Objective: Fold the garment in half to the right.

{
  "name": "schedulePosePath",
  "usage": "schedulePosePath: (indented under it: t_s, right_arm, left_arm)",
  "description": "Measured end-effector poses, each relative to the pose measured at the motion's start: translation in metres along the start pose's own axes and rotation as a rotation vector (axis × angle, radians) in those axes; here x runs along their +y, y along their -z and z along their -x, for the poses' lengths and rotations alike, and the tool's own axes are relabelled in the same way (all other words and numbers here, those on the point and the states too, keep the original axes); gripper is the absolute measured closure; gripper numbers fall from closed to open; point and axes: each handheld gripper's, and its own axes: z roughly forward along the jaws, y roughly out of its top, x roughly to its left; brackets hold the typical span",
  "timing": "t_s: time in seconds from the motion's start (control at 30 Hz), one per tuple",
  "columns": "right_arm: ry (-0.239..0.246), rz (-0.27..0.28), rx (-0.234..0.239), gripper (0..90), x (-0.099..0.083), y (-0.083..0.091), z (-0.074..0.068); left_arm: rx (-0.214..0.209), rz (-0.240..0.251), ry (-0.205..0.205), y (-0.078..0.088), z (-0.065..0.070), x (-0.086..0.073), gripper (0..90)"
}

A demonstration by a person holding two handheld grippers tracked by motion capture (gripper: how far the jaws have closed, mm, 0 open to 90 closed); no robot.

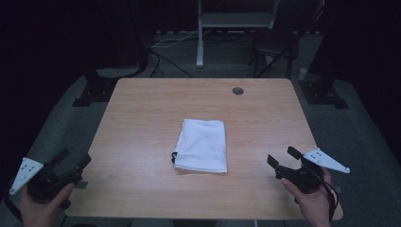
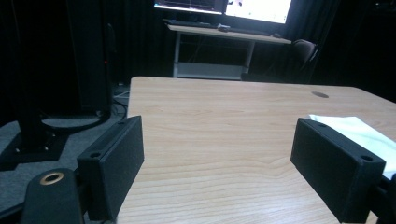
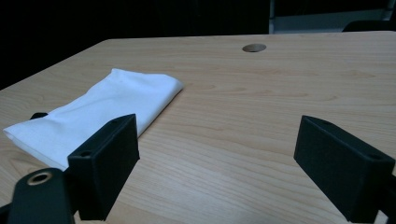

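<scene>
I am holding my left tongs and right tongs wide apart, well to either side of the folded white cloth, which is lying mid-tabletop, untouched.

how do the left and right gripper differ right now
The left gripper sits at the table's near left corner, mostly off its edge; the right gripper sits over the near right part. The left gripper's grey plate points outward to the left, the right gripper's to the right. The cloth lies to the right of the left gripper and to the left of the right one. Both are open, hold nothing, and are apart from the cloth.
</scene>
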Motion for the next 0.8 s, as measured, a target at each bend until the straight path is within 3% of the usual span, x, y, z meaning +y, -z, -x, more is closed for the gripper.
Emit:
schedulePosePath:
  t_s: [0.53,0.8]
  right_arm:
    - [-0.039,0.034,-0.049,13.5,-0.006,0.019,0.018]
    - [-0.051,0.044,-0.069,13.6,-0.009,0.022,0.023]
  left_arm:
    - [0.039,0.004,0.000,0.005,-0.007,-0.009,17.5]
    - [0.036,-0.007,0.001,0.000,-0.005,-0.013,17.4]
